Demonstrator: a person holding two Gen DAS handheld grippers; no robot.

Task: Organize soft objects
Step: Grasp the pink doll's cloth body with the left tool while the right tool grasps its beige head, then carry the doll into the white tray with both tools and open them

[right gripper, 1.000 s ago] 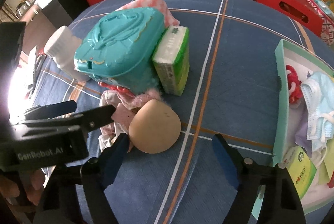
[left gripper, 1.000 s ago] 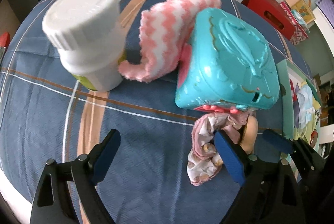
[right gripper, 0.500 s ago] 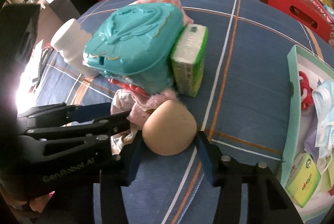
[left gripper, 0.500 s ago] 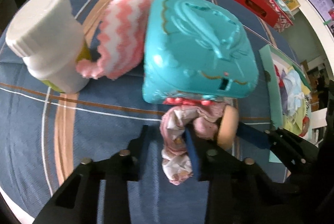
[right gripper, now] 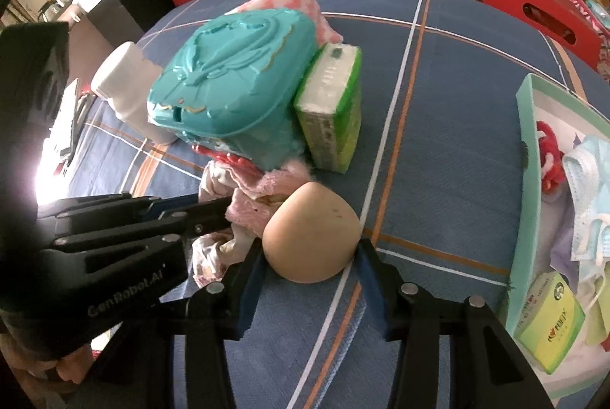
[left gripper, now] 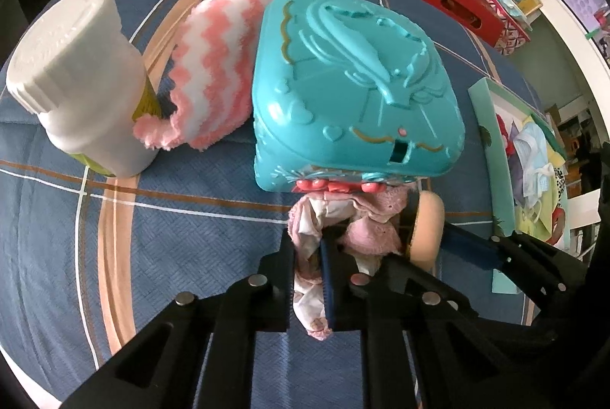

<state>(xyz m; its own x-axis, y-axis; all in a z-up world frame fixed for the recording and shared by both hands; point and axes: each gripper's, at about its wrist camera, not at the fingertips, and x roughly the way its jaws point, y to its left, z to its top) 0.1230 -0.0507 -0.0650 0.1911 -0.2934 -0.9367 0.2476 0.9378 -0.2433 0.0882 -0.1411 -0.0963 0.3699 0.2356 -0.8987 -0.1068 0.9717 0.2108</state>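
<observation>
A crumpled pink and white cloth [left gripper: 366, 237] lies on the blue plaid table cover, in front of a teal plastic case [left gripper: 354, 81]. My left gripper [left gripper: 307, 251] is closing on it, and its pads pinch the cloth's left fold. Beside the cloth sits a beige foam dome [right gripper: 312, 230]. My right gripper [right gripper: 310, 252] grips this dome, one pad pressing each side. In the right wrist view the left gripper [right gripper: 225, 210] reaches in from the left into the cloth [right gripper: 248, 218]. A pink and white zigzag towel [left gripper: 217, 66] lies behind the case.
A white bottle [left gripper: 76, 77] stands left of the towel. A green tissue pack [right gripper: 331, 111] leans against the teal case [right gripper: 236, 73]. At the right, a green-rimmed tray [right gripper: 528, 149] holds face masks [right gripper: 587, 180], a red item and another tissue pack [right gripper: 549, 317]. Red bags and boxes stand beyond the table.
Both grippers went from wide open to closed: the left slid right onto the pink cloth and pinched it, and the right's jaws came in against the beige dome.
</observation>
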